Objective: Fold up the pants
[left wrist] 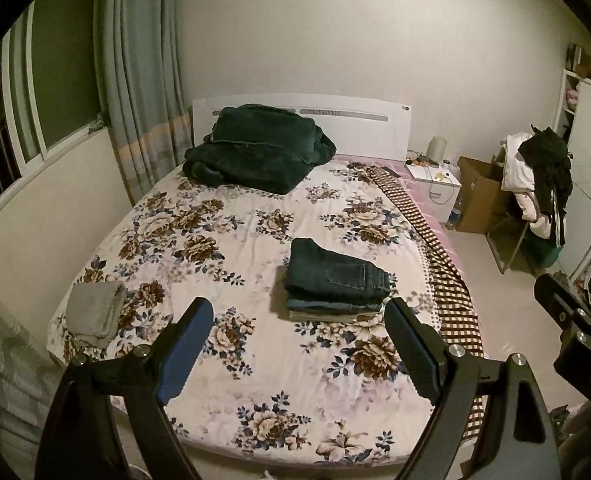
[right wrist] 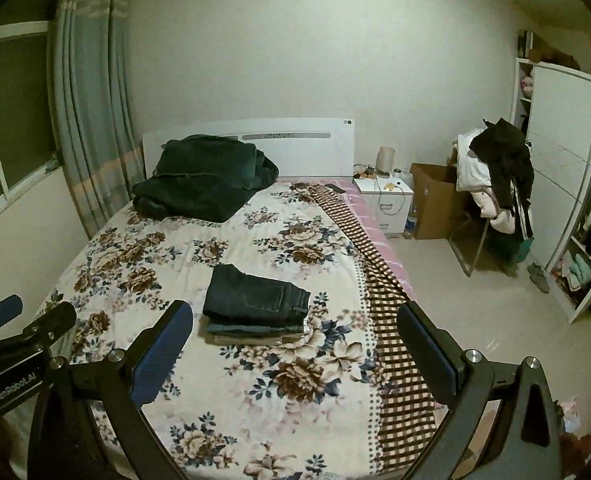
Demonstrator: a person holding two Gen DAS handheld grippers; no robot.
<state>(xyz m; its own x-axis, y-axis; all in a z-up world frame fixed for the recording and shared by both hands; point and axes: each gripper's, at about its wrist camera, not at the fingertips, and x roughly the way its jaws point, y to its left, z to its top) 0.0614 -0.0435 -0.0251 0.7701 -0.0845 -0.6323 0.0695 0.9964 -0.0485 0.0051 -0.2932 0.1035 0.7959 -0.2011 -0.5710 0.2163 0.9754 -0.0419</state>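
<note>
Both claws empty, jaws wide: left claw (left wrist: pixel 299 344) and right claw (right wrist: pixel 295 354) hover short of the folded dark denim pants (left wrist: pixel 335 272) stacked on the floral bed (left wrist: pixel 199 360); judged next: square the stack edges gently.

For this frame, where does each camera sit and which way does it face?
Left wrist: on the left tool, open, angled down over the bed; right tool at right edge.
Right wrist: on the right tool, open, same direction; left tool at left edge.
Shared: stack of folded pants, green blanket, headboard.
</note>
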